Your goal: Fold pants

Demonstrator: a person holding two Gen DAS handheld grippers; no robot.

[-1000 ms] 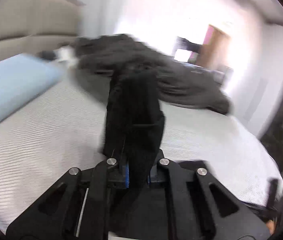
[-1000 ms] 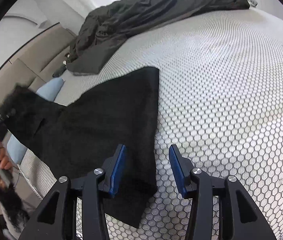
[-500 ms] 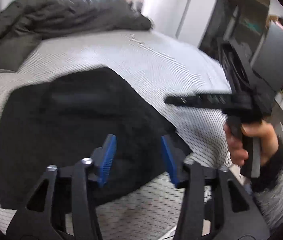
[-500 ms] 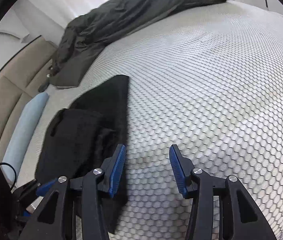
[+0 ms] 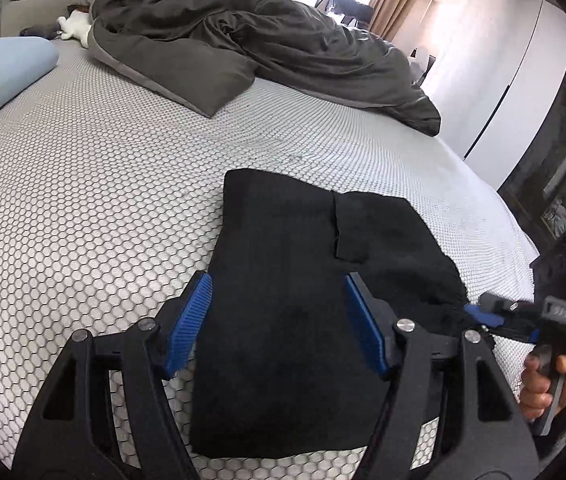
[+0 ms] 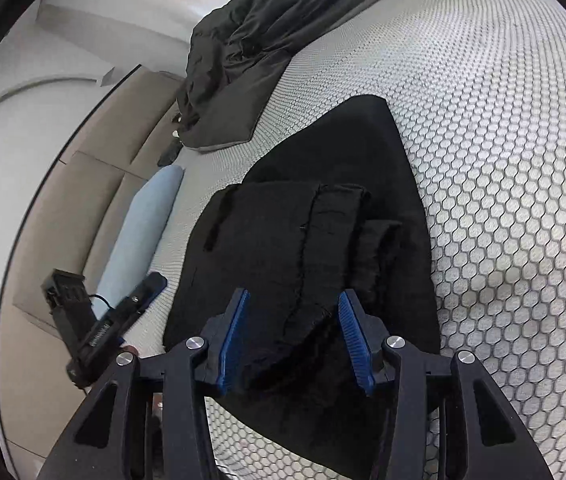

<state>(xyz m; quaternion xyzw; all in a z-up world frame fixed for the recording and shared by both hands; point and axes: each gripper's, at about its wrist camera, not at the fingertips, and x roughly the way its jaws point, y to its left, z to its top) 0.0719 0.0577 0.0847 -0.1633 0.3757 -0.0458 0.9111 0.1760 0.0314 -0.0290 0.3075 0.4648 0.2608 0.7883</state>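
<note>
While opening over folded black pants (image 5: 283, 320) mid-frame on bed (image 5: 83, 220): left claw (image 5: 279, 324) wide, gripping nothing; right claw (image 6: 295, 336) parted, pads clear.

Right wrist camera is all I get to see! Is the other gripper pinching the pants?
Observer: No. The left gripper has its jaws opening. The pants lie between its pads, which are not pinching them.
Operator: Can you see a hand?
Observer: Yes, a hand is wrapped round the handle of the right gripper, at the edge of the bed.
Operator: What's behind the duvet?
Observer: Brown curtains hang beside a bright window, beyond the duvet.
</note>
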